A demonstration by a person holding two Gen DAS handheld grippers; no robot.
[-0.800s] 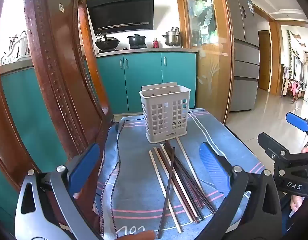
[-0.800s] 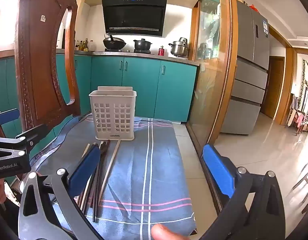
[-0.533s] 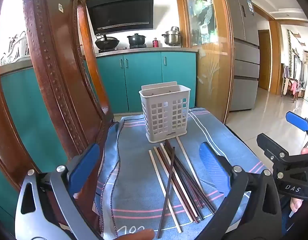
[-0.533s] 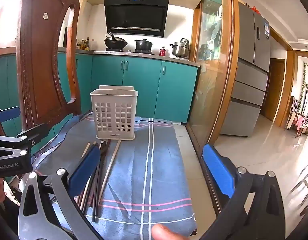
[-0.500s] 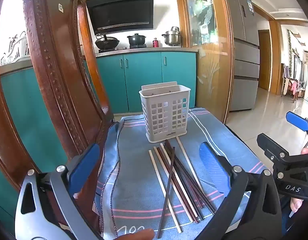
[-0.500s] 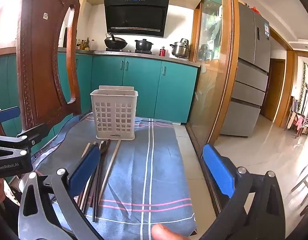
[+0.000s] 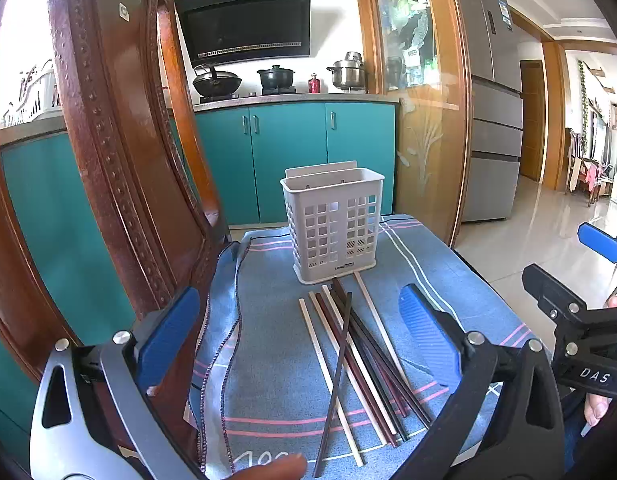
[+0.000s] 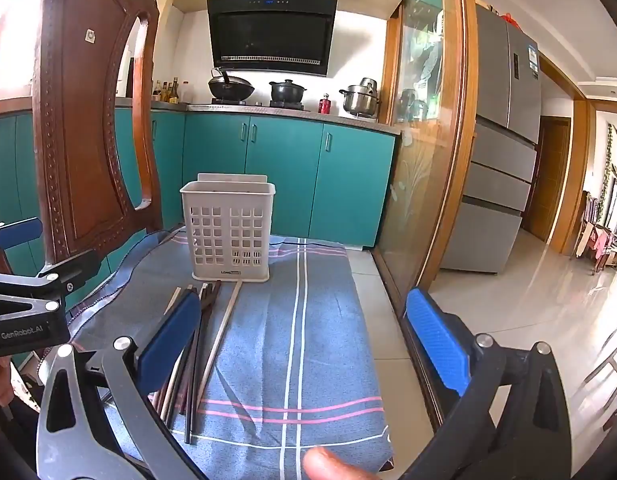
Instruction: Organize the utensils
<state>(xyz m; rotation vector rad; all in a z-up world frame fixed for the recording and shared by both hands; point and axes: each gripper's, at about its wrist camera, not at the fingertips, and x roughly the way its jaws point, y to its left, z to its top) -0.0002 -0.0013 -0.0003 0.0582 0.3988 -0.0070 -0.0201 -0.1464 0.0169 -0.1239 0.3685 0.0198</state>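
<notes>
The task looks barely begun. A white perforated utensil holder [image 7: 333,227] stands upright on a blue striped cloth [image 7: 276,368], and it serves as the landmark here. Just in front of the holder, on the camera side, a loose bundle of chopsticks [image 7: 354,360] lies flat on the cloth, light and dark ones mixed, one dark stick crossing the others. Their far tips nearly reach the holder's base. No stick shows above the holder's rim, though something dark shows through its lower slots. The left gripper [image 7: 304,340] hangs before the bundle, jaws spread wide and empty. The right gripper [image 8: 304,340], right of the holder, is likewise released, holding nothing. Every visible chopstick remains to be collected.
</notes>
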